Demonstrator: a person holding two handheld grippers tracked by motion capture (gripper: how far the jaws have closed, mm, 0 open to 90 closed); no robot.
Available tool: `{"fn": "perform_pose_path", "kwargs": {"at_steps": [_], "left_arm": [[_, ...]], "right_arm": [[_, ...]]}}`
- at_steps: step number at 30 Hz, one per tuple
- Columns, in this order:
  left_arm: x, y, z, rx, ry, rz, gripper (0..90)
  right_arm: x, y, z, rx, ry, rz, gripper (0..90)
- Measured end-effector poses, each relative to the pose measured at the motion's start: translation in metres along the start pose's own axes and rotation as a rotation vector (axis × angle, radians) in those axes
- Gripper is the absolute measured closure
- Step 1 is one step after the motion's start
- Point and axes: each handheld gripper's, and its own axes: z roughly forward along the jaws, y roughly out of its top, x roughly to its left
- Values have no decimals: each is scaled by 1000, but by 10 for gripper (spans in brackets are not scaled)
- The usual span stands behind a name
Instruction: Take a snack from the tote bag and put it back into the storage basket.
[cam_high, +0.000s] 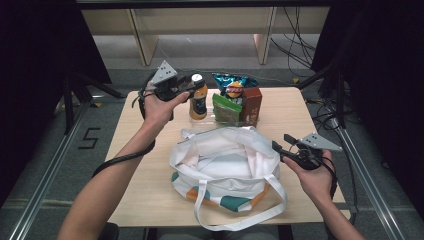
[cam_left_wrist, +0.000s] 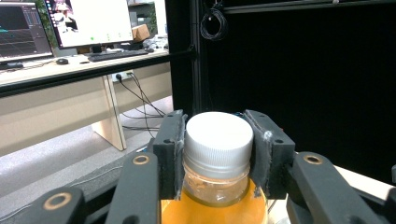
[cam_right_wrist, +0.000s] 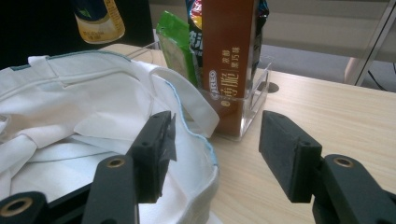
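The left gripper's (cam_left_wrist: 218, 154) fingers (cam_left_wrist: 170, 149) clamp the white cap of the orange juice bottle (cam_left_wrist: 217, 140), one pad on each side; in the high view the bottle (cam_high: 198, 97) stands upright at the far side of the bench (cam_high: 295, 112), just left of a clear tray (cam_right_wrist: 252, 109) holding a brown box (cam_right_wrist: 229, 56) and snack bags (cam_high: 227, 102). The right gripper's (cam_right_wrist: 217, 154) fingers (cam_right_wrist: 289, 154) stand apart with nothing between the pads, one of them over the rim of the white tote bag (cam_high: 225, 165), which lies open mid-bench.
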Motion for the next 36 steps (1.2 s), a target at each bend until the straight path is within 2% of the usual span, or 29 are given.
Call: {"fn": "perform_pose_path", "kwargs": {"at_steps": [12,27,28,36], "left_arm": [[6,-7,6,14,7,14,590],[15,-15,15,21,4,12,590],[15,-15,15,25,5,13,590],[21,-23,19,29,14,6,590]], "right_arm": [[0,0,1,-7,1,3,448],[0,0,1,-9,2,5,448],[0,0,-1,4,-6,3,448],[0,0,1,-8,5,5,448]]}}
